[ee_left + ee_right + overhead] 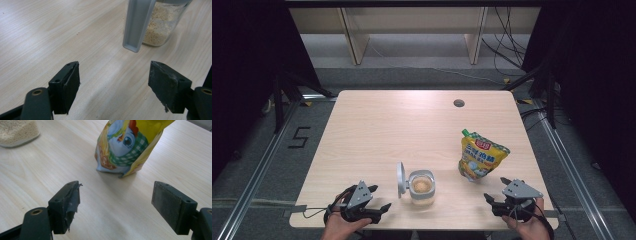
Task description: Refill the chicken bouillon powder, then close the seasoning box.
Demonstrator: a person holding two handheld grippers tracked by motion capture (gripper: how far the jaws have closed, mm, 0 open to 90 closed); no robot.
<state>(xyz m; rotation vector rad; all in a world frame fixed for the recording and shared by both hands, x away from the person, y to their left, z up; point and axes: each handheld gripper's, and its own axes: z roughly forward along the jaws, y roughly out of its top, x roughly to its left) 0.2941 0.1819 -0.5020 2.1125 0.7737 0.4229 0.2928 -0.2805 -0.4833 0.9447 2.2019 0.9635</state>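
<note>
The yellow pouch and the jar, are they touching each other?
Apart. In the high view, bare table lies between the yellow pouch and the jar.

A black numeral "5" (300, 137) stands on the grey floor left of the light wooden counter (382, 130). The yellow stand-up pouch with a green cap (481, 156) bears a red label and blue characters, too small to read.

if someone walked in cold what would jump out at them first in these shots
The bright yellow spouted pouch with a cartoon chick stands out most, upright on the right side of the pale wood table. Next is the clear container of beige grains near the front edge, its grey lid flipped up on its left. An open left gripper and right gripper flank them, holding nothing.
</note>
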